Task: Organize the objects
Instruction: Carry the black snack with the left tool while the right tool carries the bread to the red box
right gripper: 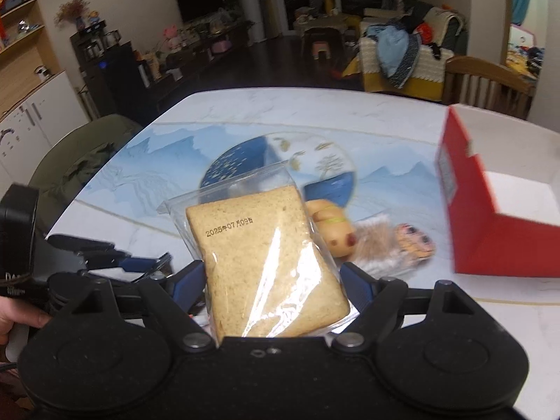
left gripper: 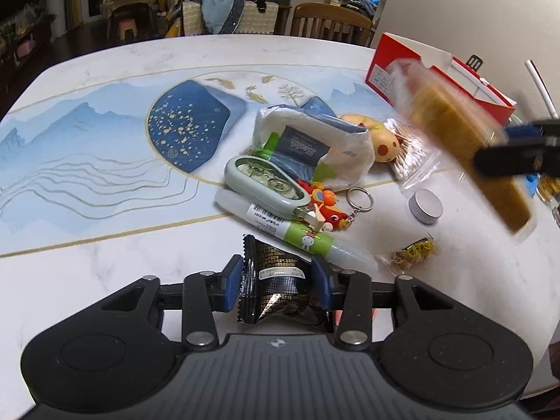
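Observation:
In the left wrist view my left gripper [left gripper: 276, 274] is shut on a black foil snack packet [left gripper: 276, 280] low over the near part of the table; both blue pads press its sides. My right gripper [right gripper: 271, 273] is shut on a bagged slice of brown bread [right gripper: 259, 262], held up off the table. The same bread [left gripper: 465, 133] appears blurred at the right of the left wrist view. An open red box [right gripper: 490, 231] with a white inside stands to the right of the bread. It sits at the table's far right corner, the red box [left gripper: 437, 80].
A pile lies mid-table: white tissue pack [left gripper: 308, 140], green-rimmed oval case [left gripper: 266, 182], green-labelled marker [left gripper: 297, 234], toy keychain [left gripper: 329, 206], silver round tin [left gripper: 425, 206], cotton swab bag [left gripper: 409, 154], yellow toy [left gripper: 381, 143], candy packet [left gripper: 413, 252]. A wooden chair [left gripper: 329, 24] stands behind the table.

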Tool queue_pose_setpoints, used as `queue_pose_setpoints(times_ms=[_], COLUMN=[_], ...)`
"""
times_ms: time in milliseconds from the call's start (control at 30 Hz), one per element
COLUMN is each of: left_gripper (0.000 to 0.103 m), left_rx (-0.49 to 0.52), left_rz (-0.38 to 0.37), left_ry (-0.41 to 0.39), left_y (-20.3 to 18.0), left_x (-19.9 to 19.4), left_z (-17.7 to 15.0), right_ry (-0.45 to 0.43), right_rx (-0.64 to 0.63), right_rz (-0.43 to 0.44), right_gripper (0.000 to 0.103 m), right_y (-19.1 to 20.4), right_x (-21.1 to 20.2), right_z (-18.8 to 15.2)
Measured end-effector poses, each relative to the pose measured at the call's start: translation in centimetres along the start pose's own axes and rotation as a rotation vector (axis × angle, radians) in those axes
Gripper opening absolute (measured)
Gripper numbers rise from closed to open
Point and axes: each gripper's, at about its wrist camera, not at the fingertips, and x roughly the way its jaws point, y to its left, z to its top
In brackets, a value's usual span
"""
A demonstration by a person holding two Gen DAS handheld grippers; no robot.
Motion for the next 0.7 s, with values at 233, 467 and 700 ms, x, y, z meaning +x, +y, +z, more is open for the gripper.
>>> queue_pose_setpoints(times_ms=[233, 467, 700], left_gripper=[0.03, 0.03, 0.03], left_rx=[-0.002, -0.049, -0.025], left_rz=[0.014, -0.015, -0.097], left_ry=[-0.021, -0.058, -0.107], left_y=[-0.8, -0.7, -3.1], left_x=[-0.8, -3.6, -4.7], left_z=[-0.1, 1.8, 6.8], right_ry=[-0.053, -0.101, -0.111], right_rx=[0.056, 0.076, 0.123], right_rz=[-0.092, -0.202, -0.29], right_gripper=[0.083, 0.083, 0.083], right_y=[-3.9, -8.2, -12.8], right_x=[-3.5, -6.3, -6.2], right_z=[1.3, 3.1, 4.4])
